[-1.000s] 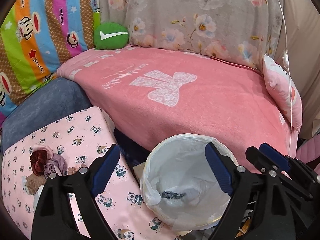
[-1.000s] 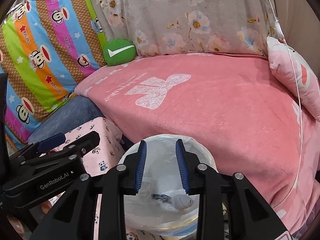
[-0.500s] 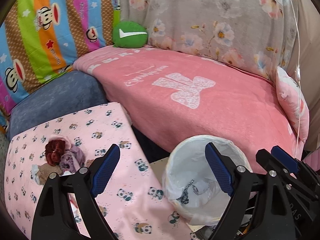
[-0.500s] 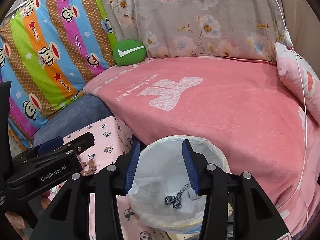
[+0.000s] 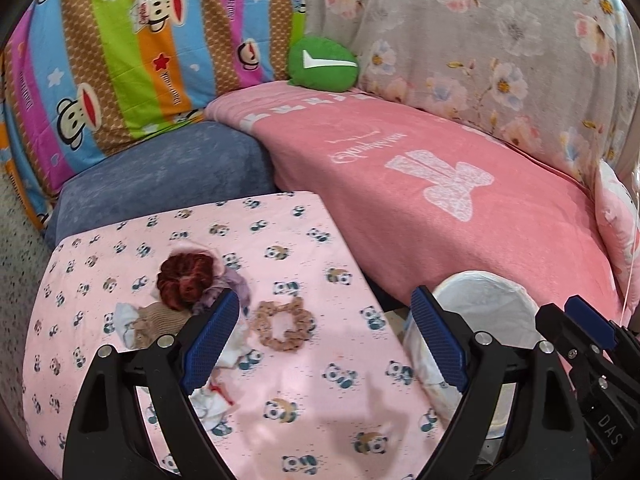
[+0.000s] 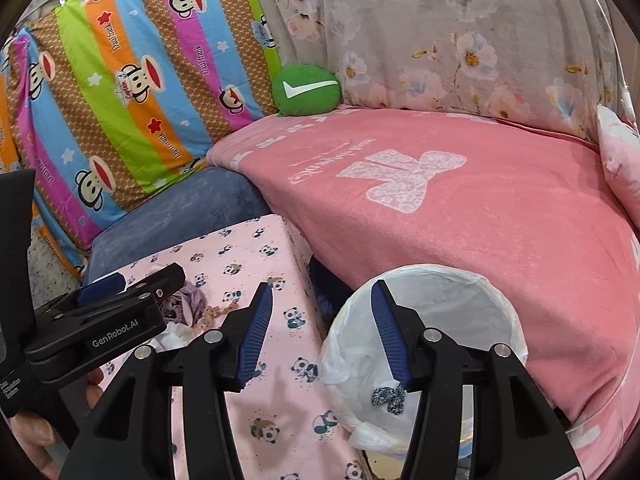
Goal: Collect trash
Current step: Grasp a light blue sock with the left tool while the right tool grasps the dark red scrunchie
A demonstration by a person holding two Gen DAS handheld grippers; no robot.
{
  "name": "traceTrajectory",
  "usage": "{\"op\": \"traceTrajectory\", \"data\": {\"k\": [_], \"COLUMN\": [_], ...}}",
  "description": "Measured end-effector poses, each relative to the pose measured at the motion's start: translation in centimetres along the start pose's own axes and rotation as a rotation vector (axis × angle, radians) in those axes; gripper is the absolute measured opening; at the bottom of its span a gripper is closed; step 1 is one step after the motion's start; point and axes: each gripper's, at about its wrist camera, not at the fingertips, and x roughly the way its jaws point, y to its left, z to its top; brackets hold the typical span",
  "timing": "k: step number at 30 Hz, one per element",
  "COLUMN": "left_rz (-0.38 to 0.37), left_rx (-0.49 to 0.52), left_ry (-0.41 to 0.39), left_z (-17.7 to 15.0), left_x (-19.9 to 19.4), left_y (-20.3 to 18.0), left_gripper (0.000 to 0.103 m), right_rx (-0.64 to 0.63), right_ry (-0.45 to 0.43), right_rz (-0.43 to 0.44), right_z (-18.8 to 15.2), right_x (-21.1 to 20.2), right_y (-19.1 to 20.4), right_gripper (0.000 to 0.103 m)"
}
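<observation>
A pink fleece blanket [image 6: 460,220] with a white bow print fills the right half of both views, soft and napped, with a striped monkey-print cloth [image 6: 120,92] in the upper left and a round green cushion [image 6: 306,89] at top centre. Below them, lower left, a boxy surface under a pink panda-print cover [image 5: 280,380] carries the trash. At lower right stands the bin [image 6: 492,300], round and lined with a thin, crinkled white bag; a small dark patterned scrap [image 6: 387,396] lies inside it.

The left gripper [image 5: 324,344] hangs over the cover with its blue ribbed pads spread wide and nothing between them. The right gripper [image 6: 324,336] sits between cover and bin rim, its jaws opening and empty.

The remaining trash lies in the left view's lower left: a dark red ruffled scrunchie [image 5: 186,280] on lilac and tan fabric bits, a beige scrunchie [image 5: 285,323] ring just beside them, and crumpled white tissue [image 5: 212,400] under the left pad.

The next pick is probably the beige ring. It is soft and flat, so the pads should come down across one side of the loop, pinching its ruffle without snagging the loose cover underneath.
</observation>
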Motion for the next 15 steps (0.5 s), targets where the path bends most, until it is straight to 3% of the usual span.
{"op": "traceTrajectory", "data": {"k": [15], "left_rz": [0.121], "left_rx": [-0.148], "left_ry": [0.037], "left_z": [-1.0], "left_x": [0.7], "left_y": [11.0], "left_gripper": [0.084], "right_rx": [-0.081], "right_ry": [0.051], "right_rz": [0.103], "right_z": [0.4], "right_x": [3.6], "right_y": [8.6], "right_gripper": [0.054]}}
